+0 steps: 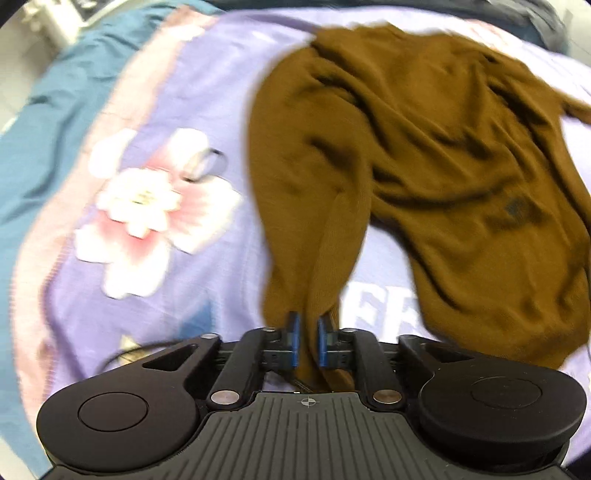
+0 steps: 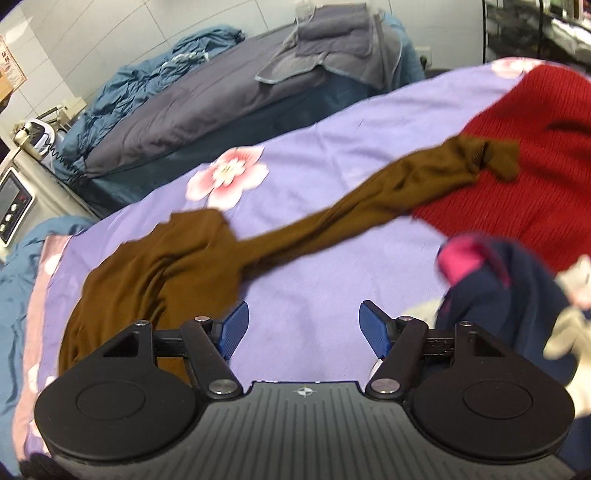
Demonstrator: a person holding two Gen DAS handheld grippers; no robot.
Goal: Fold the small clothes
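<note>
A brown sweater (image 1: 443,147) lies crumpled on a purple flowered bedsheet (image 1: 207,258). One of its sleeves (image 1: 332,240) runs down into my left gripper (image 1: 308,334), whose blue pads are shut on the cloth. In the right wrist view the brown sweater (image 2: 155,266) lies at the left. Its other sleeve (image 2: 369,199) stretches right, and the cuff rests on a red knit garment (image 2: 517,147). My right gripper (image 2: 301,328) hangs open over bare sheet (image 2: 332,140), just right of the sweater's body, with nothing between its fingers.
A navy and pink garment (image 2: 498,288) is heaped at the right, next to my right gripper. A second bed with grey bedding (image 2: 184,110) and folded grey cloths (image 2: 332,33) stands behind. A white device (image 2: 14,206) sits at the left edge. Teal bedding (image 1: 48,122) borders the sheet.
</note>
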